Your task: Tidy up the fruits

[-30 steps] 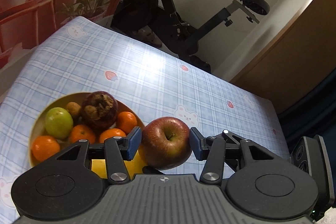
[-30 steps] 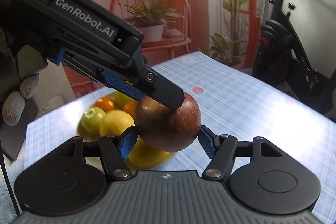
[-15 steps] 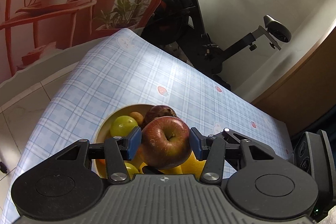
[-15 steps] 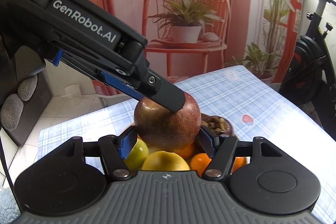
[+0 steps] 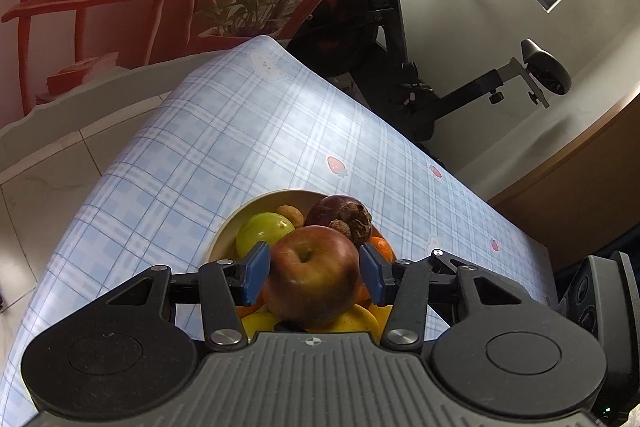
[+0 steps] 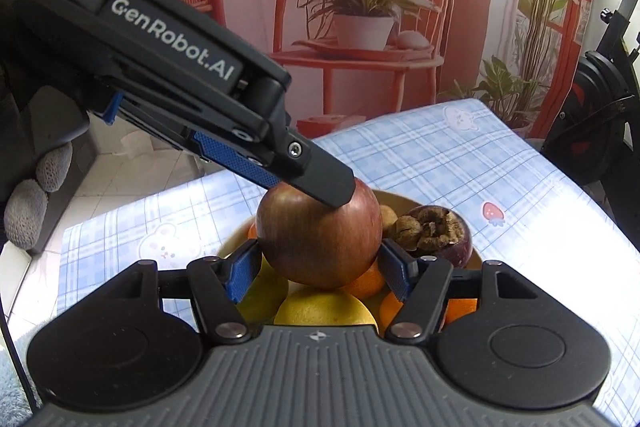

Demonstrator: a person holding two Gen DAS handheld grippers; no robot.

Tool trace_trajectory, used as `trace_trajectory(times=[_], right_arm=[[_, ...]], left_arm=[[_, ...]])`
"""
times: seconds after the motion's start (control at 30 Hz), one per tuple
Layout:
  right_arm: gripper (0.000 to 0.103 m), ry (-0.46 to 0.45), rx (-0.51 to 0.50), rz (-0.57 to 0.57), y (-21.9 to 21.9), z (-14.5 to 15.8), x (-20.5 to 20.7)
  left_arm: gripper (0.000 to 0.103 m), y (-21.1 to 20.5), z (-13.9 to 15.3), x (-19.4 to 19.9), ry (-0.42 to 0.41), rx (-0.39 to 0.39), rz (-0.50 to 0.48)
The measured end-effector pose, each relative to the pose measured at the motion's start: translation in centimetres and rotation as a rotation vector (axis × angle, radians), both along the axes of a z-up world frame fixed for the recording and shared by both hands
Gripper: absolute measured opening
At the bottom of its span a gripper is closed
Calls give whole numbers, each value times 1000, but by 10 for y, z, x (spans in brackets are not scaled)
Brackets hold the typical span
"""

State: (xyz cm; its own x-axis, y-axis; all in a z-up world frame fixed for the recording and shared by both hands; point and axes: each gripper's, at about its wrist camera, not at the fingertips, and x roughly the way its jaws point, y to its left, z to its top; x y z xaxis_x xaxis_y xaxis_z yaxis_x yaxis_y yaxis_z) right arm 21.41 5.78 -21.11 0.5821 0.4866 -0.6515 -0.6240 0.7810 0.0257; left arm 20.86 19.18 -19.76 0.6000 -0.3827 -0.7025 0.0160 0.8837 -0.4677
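Apple point(image 5: 314, 275), red with a yellowish blush, hangs above the fruit bowl point(image 5: 256, 205), pinched from two directions at once. The left gripper point(image 5: 314, 271) squeezes its sides between blue pads, stem dimple facing up. The right gripper point(image 6: 320, 265) clamps it too, its pads on either flank. Below it the bowl holds a green apple point(image 5: 262, 231), a dark mangosteen point(image 6: 434, 233), oranges point(image 6: 366, 283) and a yellow lemon point(image 6: 324, 307). The bowl sits near the left edge of the blue checked tablecloth point(image 5: 256, 131). An exercise bike point(image 5: 404, 39) stands beyond the far edge.
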Motion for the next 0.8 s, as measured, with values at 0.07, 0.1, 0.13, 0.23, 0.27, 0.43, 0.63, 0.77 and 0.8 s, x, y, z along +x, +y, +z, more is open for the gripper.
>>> trace_trajectory(times=[0.07, 0.1, 0.13, 0.23, 0.27, 0.43, 0.63, 0.77, 0.8], right_arm=[[67, -6, -12, 0, 2, 0, -1], [67, -7, -13, 0, 2, 0, -1], [67, -8, -15, 0, 1, 0, -1], [67, -11, -23, -8, -2, 0, -5], [68, -15, -26, -12, -4, 1, -8], [73, -53, -14, -73, -24, 11, -24], [86, -130, 88, -227, -71, 38, -56], [102, -206, 180, -351, -107, 60, -82], [102, -215, 192, -375, -113, 67, -88]], left_arm=[[52, 1, -2, 1, 5, -2, 8], [52, 2, -2, 2, 6, -10, 8], [53, 3, -3, 2, 8, -13, 11], [52, -1, -2, 2, 1, 4, 11], [51, -2, 0, 1, -2, 15, 12], [54, -4, 14, -10, -40, 30, 37], [73, -18, 44, -36, -115, 113, 89], [82, -43, 67, -58, -179, 218, 112], [83, -48, 71, -62, -185, 231, 115]])
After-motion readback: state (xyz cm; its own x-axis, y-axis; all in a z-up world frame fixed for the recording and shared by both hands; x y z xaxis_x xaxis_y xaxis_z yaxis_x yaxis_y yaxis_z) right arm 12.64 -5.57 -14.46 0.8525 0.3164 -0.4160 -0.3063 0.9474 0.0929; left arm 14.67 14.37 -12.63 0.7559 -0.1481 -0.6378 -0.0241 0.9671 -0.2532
